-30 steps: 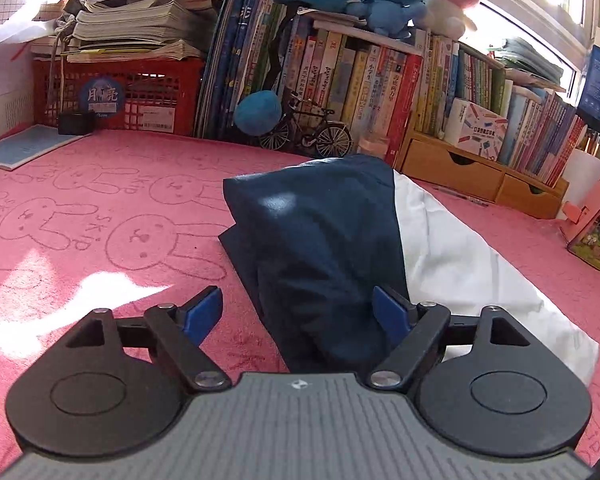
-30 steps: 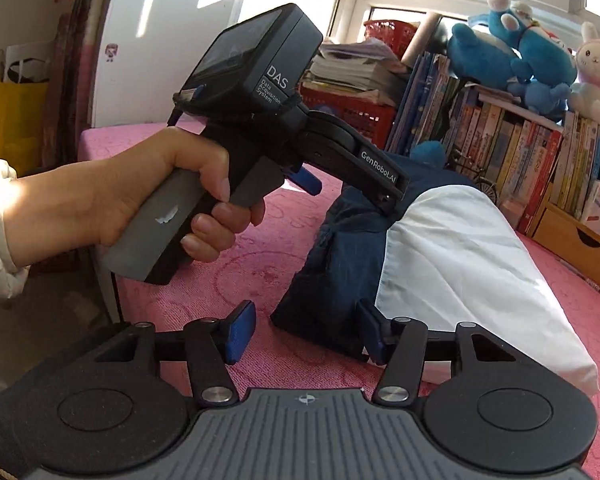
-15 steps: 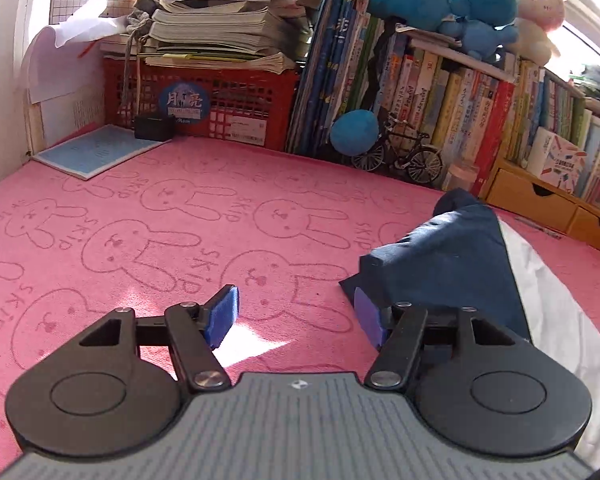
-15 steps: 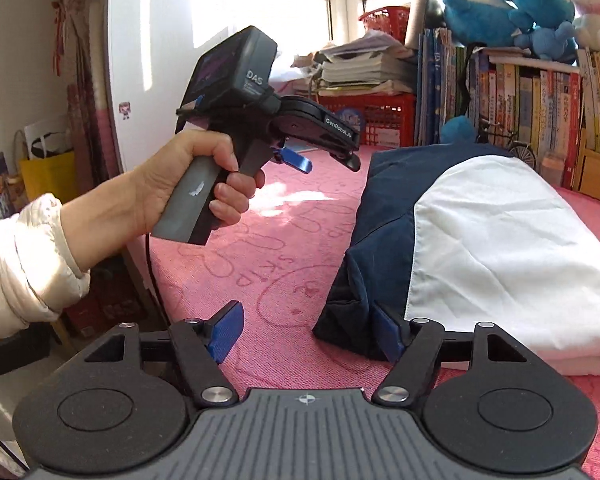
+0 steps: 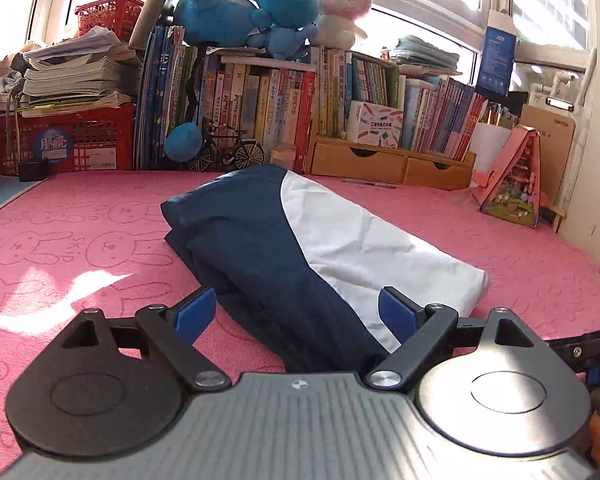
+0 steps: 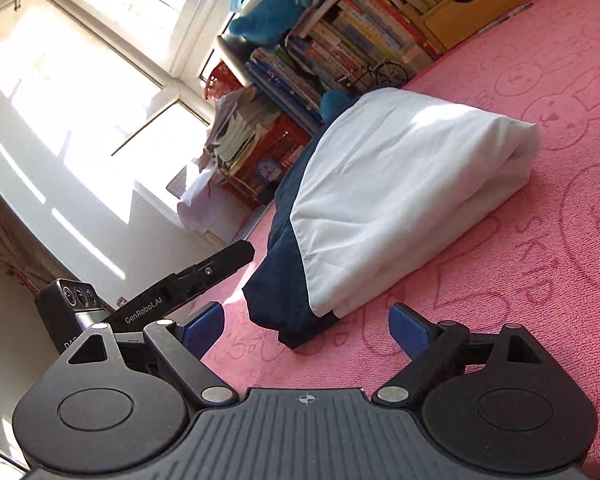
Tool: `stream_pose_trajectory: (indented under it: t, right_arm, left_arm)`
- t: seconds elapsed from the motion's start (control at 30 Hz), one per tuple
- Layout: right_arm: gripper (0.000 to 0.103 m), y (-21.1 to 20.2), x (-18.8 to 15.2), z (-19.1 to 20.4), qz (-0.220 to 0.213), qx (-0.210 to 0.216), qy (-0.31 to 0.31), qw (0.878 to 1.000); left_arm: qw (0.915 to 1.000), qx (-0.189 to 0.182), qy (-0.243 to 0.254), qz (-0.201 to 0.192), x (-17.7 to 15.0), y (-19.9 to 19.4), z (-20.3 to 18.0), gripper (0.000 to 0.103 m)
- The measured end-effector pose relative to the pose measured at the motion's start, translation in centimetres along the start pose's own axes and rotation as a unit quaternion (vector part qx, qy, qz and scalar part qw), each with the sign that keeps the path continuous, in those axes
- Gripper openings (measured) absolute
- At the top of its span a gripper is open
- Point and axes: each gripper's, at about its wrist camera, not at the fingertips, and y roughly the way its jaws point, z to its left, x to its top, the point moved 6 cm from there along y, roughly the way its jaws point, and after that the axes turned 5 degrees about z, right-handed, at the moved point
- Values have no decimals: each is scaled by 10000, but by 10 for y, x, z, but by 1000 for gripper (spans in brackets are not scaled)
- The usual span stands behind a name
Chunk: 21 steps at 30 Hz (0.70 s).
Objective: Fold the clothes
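**Folded garment on the pink cover, both claws spreading**

A folded navy-and-white garment (image 5: 300, 248) lies on the pink bunny-print cover (image 5: 80, 240), in front of a row of books (image 5: 260, 112). The left gripper (image 5: 296, 314) has its jaws opening, the garment's near navy end between the blue pads but not pinched. The right gripper (image 6: 306, 330) is rolled sideways, jaws opening too, with the garment's near corner just ahead of them, untouched. The left gripper's body shows beside it.
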Motion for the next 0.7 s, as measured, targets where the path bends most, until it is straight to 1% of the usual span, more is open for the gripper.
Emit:
stream_pose_trajectory:
  t: [0.03,0.07,0.1,0.13,0.17,0.2,0.23,0.27,0.37,0.43,0.47,0.5,0.53,0.6,0.7]
  right_arm:
    - [91,4,-1,5,22,-146,-240,9996]
    - [90,11,-6,15,50,-479,-828,9954]
    - [90,18,-12,28,81,-928,-1593,9828]
    - [90,24,-19,39,116,-1331,-2313,9637]
    - [90,33,-27,50,178,-1688,-3073,9363]
    - [89,43,-38,62,262,-1994,-3829,9016]
    - [89,50,-45,69,332,-2120,-4299,8770]
    - [88,58,-52,76,398,-2175,-4673,8560]
    - [83,76,-62,83,632,-2080,-5069,8341]
    - [80,83,-62,85,617,-2158,-5275,8193]
    - [78,86,-61,86,627,-2197,-5329,8147]
    - [68,89,-60,87,648,-2242,-5418,8075]
    - [65,91,-59,87,690,-2297,-5566,7954]
    - [65,97,-59,88,767,-2391,-5887,7684]
    - [65,102,-70,93,811,-2432,-6520,7136]
  left_arm:
    - [9998,73,-54,166,-4,6,1,89]
    - [9990,58,-235,369,-8,13,7,89]
    - [9971,-57,-500,564,-11,19,15,89]
    - [9940,-173,-764,759,-13,25,23,90]
    - [9907,-266,-965,920,-13,28,30,91]
    - [9885,-316,-1064,1026,-10,28,35,91]
    - [9863,-348,-1152,1127,-8,29,38,91]
    - [9839,-380,-1240,1228,-6,30,41,92]
    - [9792,-462,-1316,1476,-2,33,46,91]
    - [9759,-536,-1370,1610,-2,34,48,91]
    - [9743,-575,-1400,1666,-2,35,48,91]
    - [9727,-613,-1430,1722,-2,36,49,91]
    - [9712,-654,-1457,1766,-1,36,50,91]
    - [9700,-711,-1501,1773,-1,35,52,91]
    - [9705,-743,-1524,1713,-2,35,52,91]
